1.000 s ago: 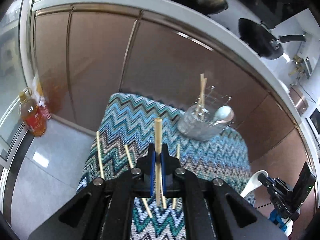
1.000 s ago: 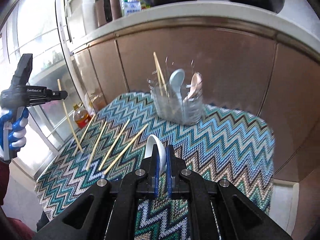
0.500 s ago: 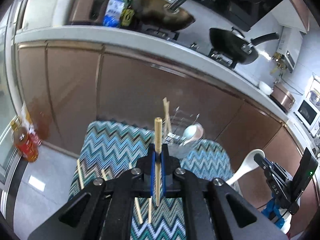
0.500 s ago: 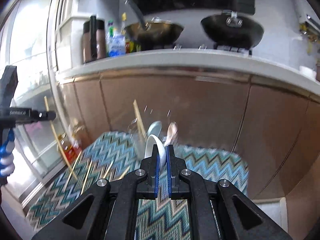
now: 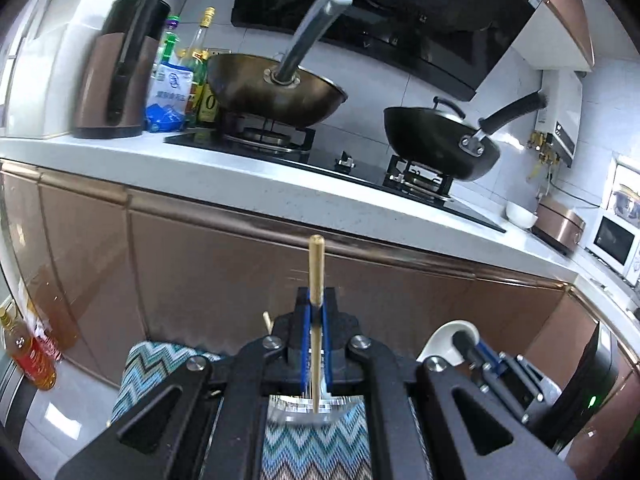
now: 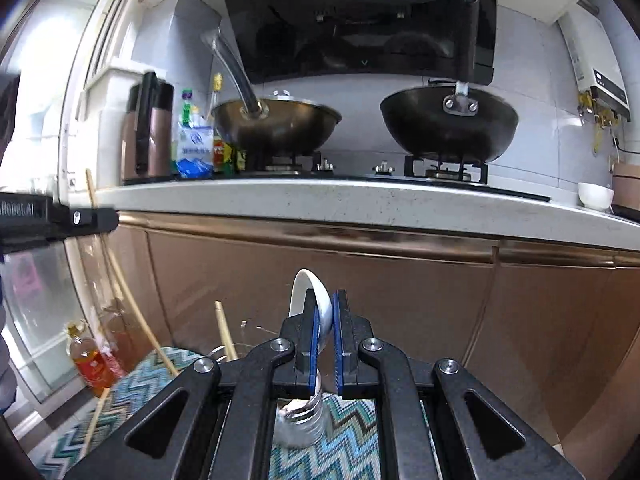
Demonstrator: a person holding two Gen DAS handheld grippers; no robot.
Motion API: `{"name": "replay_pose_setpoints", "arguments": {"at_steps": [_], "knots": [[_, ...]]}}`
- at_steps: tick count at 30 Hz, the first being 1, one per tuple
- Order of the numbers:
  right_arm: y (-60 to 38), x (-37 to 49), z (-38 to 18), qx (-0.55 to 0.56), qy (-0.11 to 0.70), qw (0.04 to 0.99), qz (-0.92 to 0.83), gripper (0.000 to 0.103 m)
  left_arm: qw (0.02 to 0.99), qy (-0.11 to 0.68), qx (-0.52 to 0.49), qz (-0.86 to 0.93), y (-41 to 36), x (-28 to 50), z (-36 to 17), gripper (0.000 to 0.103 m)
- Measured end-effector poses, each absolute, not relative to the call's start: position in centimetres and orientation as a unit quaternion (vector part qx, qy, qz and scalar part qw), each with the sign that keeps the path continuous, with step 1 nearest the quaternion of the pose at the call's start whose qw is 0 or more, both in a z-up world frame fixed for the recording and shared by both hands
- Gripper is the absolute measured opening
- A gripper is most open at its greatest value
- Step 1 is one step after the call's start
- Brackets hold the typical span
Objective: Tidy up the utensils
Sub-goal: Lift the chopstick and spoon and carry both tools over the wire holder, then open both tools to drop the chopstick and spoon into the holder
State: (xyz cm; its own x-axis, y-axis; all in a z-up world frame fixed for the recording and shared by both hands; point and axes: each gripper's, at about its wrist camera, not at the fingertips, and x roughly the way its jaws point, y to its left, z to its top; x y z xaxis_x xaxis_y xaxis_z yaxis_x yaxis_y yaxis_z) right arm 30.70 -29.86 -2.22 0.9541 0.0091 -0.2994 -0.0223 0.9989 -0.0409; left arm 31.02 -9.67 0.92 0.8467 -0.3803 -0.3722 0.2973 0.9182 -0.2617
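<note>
Left wrist view: we hold a chopstick [image 5: 317, 280] upright, the left gripper [image 5: 317, 334] clamped on its shaft, its thin tip hanging just above the clear holder [image 5: 308, 410] that shows blurred between the arms of the tool. In the right wrist view the right gripper [image 6: 324, 334] is closed on a white spoon [image 6: 310, 292], bowl uppermost, handle pointing down toward the same holder [image 6: 298, 420], where another chopstick [image 6: 224, 330] already leans. The holder stands on the zigzag cloth [image 5: 316, 452]; more chopsticks [image 6: 96, 416] lie on the cloth at far left.

We judge the step to be dropping both pieces into the holder. To do it well, we would bring each one straight down until its lower end is inside the rim before letting go, one gripper at a time so the tools do not collide. The holder looks light, so a sideways knock could tip it.

Beyond, the kitchen counter [image 5: 280, 172] carries two woks [image 5: 276, 92].
</note>
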Motion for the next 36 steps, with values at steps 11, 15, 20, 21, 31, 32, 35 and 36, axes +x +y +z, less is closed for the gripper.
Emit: {"name": "replay_pose_setpoints", "arguments": {"at_steps": [11,15,20,21,31,32,35,36], "knots": [[-28.4,36.9,-8.1,-0.054,0.162,0.985,-0.001,0.007,0.957,0.234,-0.080,-0.152,-13.4,39.3,-5.3,0.005],[-28.1,37.7,-10.8,-0.061,0.175,0.983,0.005,0.007,0.950,0.260,-0.074,-0.154,-14.0,40.8,-8.0,0.005],[-27.8,37.9,-12.6,-0.065,0.192,0.979,0.019,0.014,0.947,0.275,-0.060,-0.158,-14.2,40.9,-9.6,0.006],[-27.7,37.7,-12.6,-0.067,0.190,0.979,0.020,0.015,0.949,0.270,-0.053,-0.156,-14.2,40.6,-9.5,0.007],[-27.7,34.2,-9.0,-0.057,0.169,0.984,0.007,0.029,0.961,0.232,-0.075,-0.130,-10.5,36.7,-5.8,0.025],[-27.7,33.9,-8.8,-0.057,0.169,0.984,0.007,0.029,0.963,0.226,-0.078,-0.127,-10.0,35.8,-5.4,0.026],[-27.4,32.2,-7.7,-0.053,0.170,0.984,0.008,0.029,0.967,0.212,-0.079,-0.119,-8.9,33.4,-4.3,0.026],[-27.3,31.4,-7.2,-0.048,0.170,0.984,0.010,0.030,0.969,0.206,-0.078,-0.116,-8.5,32.3,-3.9,0.026]]}}
